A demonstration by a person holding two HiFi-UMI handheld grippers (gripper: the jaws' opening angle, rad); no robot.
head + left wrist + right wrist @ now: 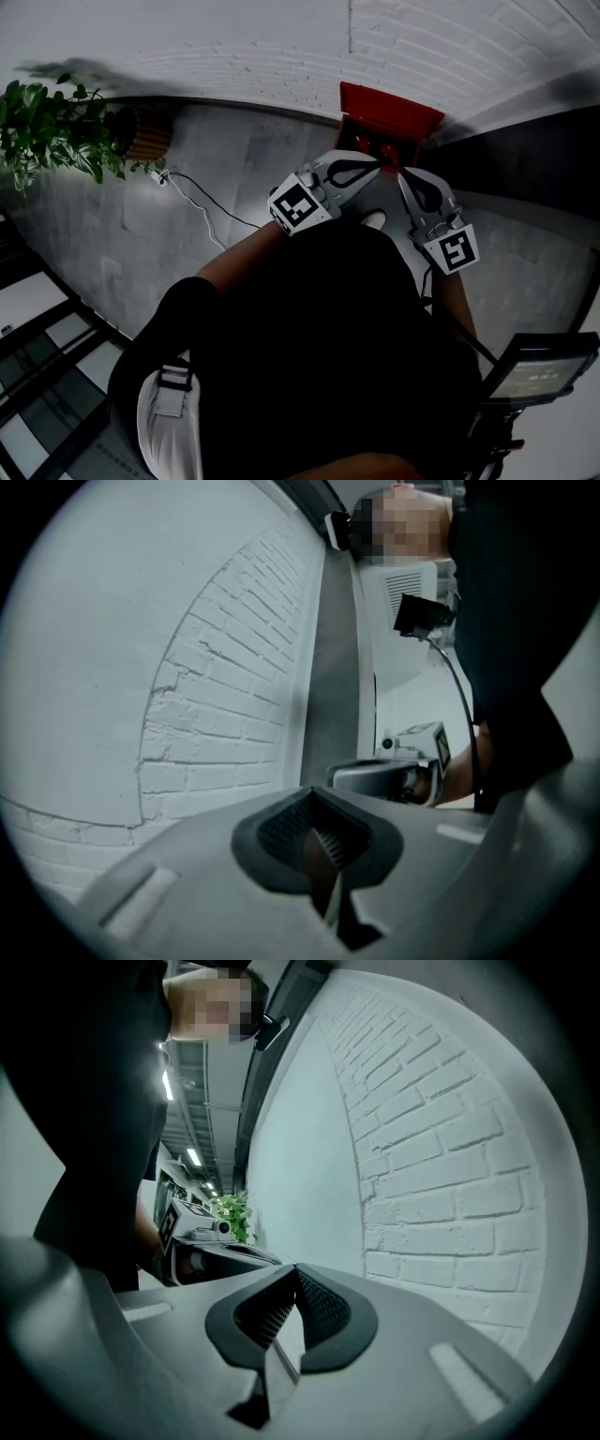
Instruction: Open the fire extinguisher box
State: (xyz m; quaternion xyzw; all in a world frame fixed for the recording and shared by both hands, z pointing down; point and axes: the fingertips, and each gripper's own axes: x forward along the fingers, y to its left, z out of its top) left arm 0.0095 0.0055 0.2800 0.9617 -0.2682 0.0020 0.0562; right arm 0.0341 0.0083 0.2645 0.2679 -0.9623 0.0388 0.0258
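The red fire extinguisher box (389,114) stands on the floor against the white brick wall (450,42), straight ahead of the person. Both grippers are held in front of it, tips close together just short of the box. My left gripper (373,165) is shut with nothing between its pads (323,841). My right gripper (405,174) is shut and empty too (292,1312). Both gripper views face the brick wall, and neither shows the box. Each one catches the other gripper: the right gripper (405,769) and the left gripper (202,1241). Whether the box's door stands ajar I cannot tell.
A leafy potted plant (56,127) in a brown pot (145,136) stands at the left by the wall. A white cable (202,208) trails over the grey floor. A dark panel (525,155) runs along the right. A dark stand with a screen (539,367) sits at the lower right.
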